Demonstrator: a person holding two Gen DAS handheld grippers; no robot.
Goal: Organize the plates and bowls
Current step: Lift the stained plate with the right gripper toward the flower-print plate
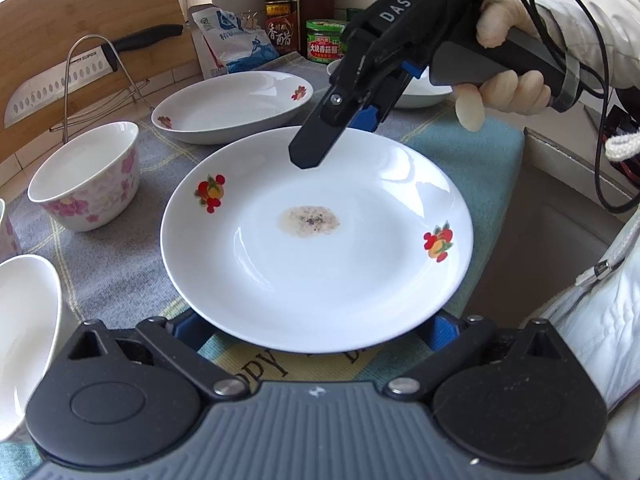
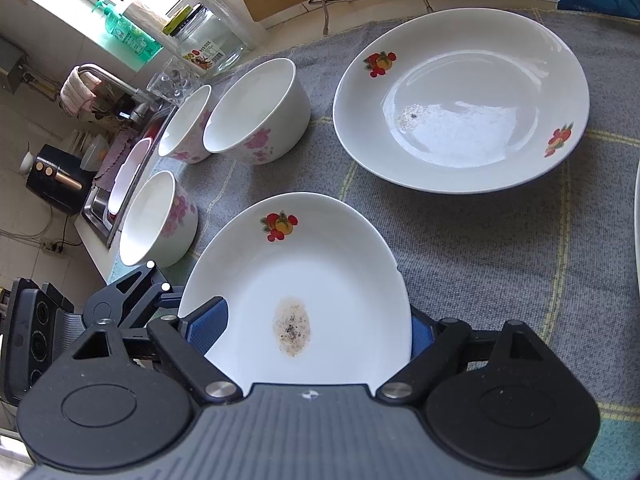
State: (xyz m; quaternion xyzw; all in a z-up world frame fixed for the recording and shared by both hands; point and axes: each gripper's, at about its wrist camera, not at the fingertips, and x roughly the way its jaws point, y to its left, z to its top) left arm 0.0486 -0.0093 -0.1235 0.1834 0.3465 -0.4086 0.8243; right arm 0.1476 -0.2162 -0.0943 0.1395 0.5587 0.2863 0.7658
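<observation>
A white fruit-print plate [image 1: 316, 248] with a brown stain at its centre is held above the cloth. My left gripper [image 1: 316, 330] has its jaws at the plate's near rim, blue pads on either side. My right gripper [image 1: 336, 136] is shut on the far rim; in the right wrist view the plate [image 2: 304, 292] sits between its pads [image 2: 208, 326]. A second fruit-print plate [image 1: 232, 106] lies behind it and also shows in the right wrist view [image 2: 460, 100]. Several white bowls with pink flowers [image 2: 256, 116] stand at the left.
A grey checked cloth [image 2: 500, 260] covers the counter. A knife on a wire stand [image 1: 72, 76], a salt bag [image 1: 232, 40], a vinegar bottle [image 1: 282, 12] and a jar [image 1: 326, 40] stand at the back. A sink [image 2: 104, 196] lies beyond the bowls.
</observation>
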